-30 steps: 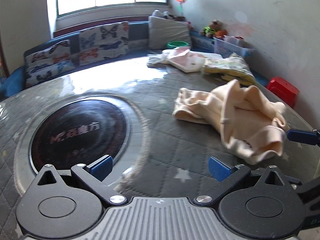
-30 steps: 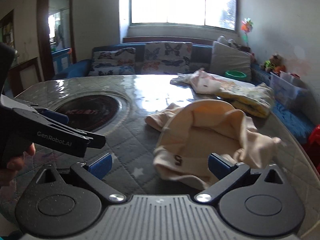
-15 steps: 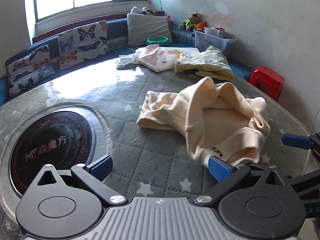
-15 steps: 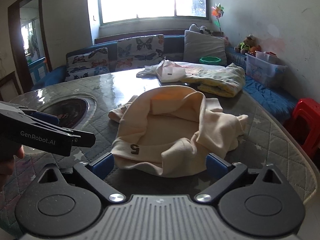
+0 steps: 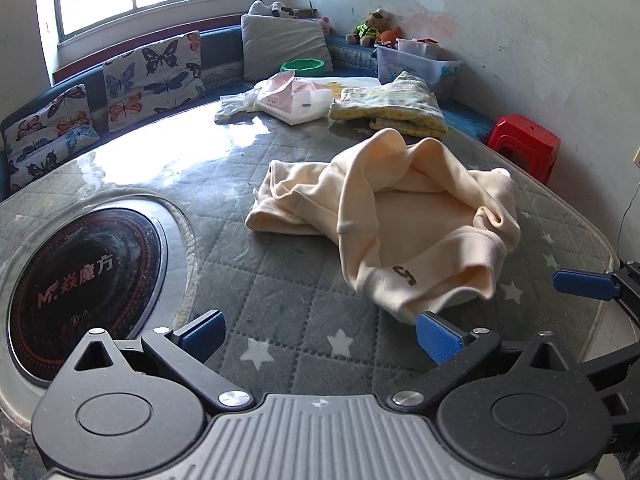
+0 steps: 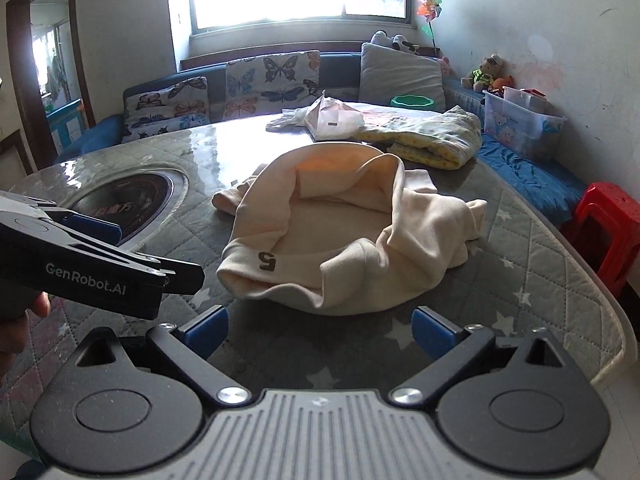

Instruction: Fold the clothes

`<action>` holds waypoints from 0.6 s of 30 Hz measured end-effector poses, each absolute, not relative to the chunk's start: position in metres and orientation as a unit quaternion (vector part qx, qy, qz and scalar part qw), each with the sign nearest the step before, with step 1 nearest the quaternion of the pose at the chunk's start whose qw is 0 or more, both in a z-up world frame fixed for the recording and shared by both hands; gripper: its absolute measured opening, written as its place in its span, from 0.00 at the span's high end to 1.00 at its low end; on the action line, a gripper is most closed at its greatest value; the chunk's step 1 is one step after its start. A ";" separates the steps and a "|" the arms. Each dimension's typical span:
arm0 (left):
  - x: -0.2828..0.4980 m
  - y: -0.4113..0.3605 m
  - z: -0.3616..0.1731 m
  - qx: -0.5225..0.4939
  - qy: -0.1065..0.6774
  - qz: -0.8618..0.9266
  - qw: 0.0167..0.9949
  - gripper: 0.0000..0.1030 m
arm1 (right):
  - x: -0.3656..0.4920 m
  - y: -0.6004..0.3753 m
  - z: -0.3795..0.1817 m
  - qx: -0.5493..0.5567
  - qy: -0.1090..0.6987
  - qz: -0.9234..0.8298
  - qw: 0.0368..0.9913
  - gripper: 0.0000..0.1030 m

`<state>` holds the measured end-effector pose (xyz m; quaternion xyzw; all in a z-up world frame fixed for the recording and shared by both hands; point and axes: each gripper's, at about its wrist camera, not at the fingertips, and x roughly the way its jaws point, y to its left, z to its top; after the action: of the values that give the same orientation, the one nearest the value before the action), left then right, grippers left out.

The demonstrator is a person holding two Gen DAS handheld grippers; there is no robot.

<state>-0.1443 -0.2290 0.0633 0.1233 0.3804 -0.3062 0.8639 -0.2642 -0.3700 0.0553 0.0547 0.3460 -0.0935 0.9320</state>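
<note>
1. The cream garment [image 5: 400, 216] lies crumpled on the table [image 5: 288, 272], straight ahead of both claws; its hem, printed with a dark "5" [image 6: 267, 261], faces them and gapes like a mouth.
2. The left claw [image 5: 320, 330] hovers at the near edge with its blue pads set wide apart, holding nothing; its right-hand pad [image 5: 438, 340] sits just under the lowest corner of the hem, though whether it touches the cloth I cannot tell.
3. The right claw [image 6: 318, 326] is likewise spread wide and empty; the hem lies just beyond the gap between its pads, apart from both.
4. From the right claw's view the left claw's black body, lettered "GenRobot.AI", juts in from the left, a person's hand [image 6: 16, 320] gripping it at the frame's edge.
5. Ahead and left of the claws a round black hotplate [image 5: 80, 284] is sunk into the table.
6. Beyond the garment lie a folded yellow blanket [image 5: 392, 106] and a pink-and-white bag [image 5: 296, 98]; farther off, butterfly cushions [image 6: 272, 80]; to the right, a red stool [image 5: 524, 144].
</note>
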 end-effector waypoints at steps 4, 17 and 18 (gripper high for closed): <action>-0.149 -0.228 0.062 0.125 0.383 -0.307 0.862 0.00 | -0.269 -0.366 0.056 0.056 0.349 -0.095 0.931 0.03; -0.163 -0.222 0.058 0.129 0.390 -0.312 0.856 0.00 | -0.283 -0.354 0.054 0.057 0.358 -0.104 0.926 0.03; -0.165 -0.221 0.059 0.130 0.389 -0.313 0.856 0.00 | -0.284 -0.354 0.054 0.056 0.358 -0.104 0.926 0.03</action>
<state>-0.1647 -0.2212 0.0585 0.1302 0.3895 -0.3127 0.8565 -0.2843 -0.3536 0.0542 0.0556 0.3583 -0.1042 0.9261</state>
